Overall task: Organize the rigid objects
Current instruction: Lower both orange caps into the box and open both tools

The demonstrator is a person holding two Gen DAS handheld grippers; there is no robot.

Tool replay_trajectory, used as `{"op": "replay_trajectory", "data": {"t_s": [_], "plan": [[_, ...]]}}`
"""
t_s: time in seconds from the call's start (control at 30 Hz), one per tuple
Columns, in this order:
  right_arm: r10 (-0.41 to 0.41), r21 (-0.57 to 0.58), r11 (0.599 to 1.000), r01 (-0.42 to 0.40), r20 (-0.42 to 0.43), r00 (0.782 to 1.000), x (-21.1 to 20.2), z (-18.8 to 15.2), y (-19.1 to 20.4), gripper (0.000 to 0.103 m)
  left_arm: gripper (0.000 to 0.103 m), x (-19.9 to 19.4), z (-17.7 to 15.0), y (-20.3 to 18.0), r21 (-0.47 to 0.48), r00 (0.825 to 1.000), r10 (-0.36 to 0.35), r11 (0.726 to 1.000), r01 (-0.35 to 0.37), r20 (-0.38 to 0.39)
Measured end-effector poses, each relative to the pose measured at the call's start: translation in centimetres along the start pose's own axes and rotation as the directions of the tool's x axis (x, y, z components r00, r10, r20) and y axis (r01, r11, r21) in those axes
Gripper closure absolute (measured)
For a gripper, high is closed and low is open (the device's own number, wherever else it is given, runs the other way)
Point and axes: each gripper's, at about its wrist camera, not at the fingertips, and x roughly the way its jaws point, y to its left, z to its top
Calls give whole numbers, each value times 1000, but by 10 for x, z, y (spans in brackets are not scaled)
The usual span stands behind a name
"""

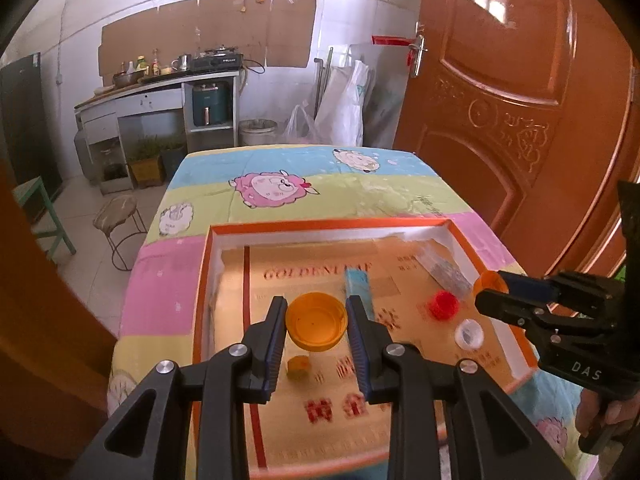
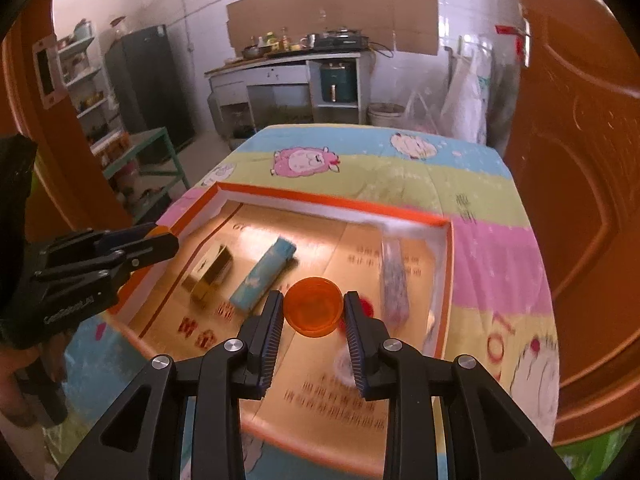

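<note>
The left claw [image 1: 316,322] is gripping a yellow cap [image 1: 316,327] above the tray [image 1: 452,225]; the right claw [image 2: 313,308] is pinching an orange cap [image 2: 313,306]; at two o'clock, the red cap [image 1: 443,305] is risking a knock.

Glossy plastic cap [image 1: 316,327], printed cloth tablecloth [image 1: 344,196]

You can read "GOLDENLEAF" in red on the floor of the box [image 1: 316,274], "DAS" in pale letters on the right gripper [image 1: 486,286] body, large red characters near the box's front too blurred to read
</note>
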Motion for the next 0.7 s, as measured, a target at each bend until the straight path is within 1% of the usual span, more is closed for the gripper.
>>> {"op": "replay_trajectory", "data": {"t_s": [0.13, 0.23, 0.3, 0.37, 0.43, 0.53, 0.6, 0.7], "plan": [[4, -27, 1000, -5, -20, 1000, 19, 22, -4, 72, 72, 19, 22, 8, -14, 1000, -19, 1000, 18, -23], [16, -35, 999, -18, -38, 999, 33, 35, -8, 72, 72, 31, 34, 11, 0, 999, 0, 1000, 0, -38], [51, -16, 999, -52, -56, 997, 43, 43, -12, 72, 72, 41, 40, 14, 1, 999, 5, 1000, -5, -53], [85, 12, 996, -85, -73, 994, 53, 51, -19, 72, 72, 47, 45, 19, -8, 998, 3, 1000, -3, -64], [88, 21, 996, -86, -79, 993, 62, 58, -23, 72, 72, 55, 48, 21, -5, 997, 11, 1000, -11, -80], [116, 44, 993, -112, -100, 988, 75, 67, -29, 72, 72, 66, 52, 25, 8, 994, 32, 999, -31, -104], [120, 48, 992, -115, -112, 986, 82, 70, -31, 72, 72, 72, 53, 29, 4, 992, 35, 999, -35, -121], [109, 40, 994, -105, -123, 986, 91, 75, -33, 72, 72, 84, 53, 36, -25, 988, 15, 1000, -19, -152]]}}
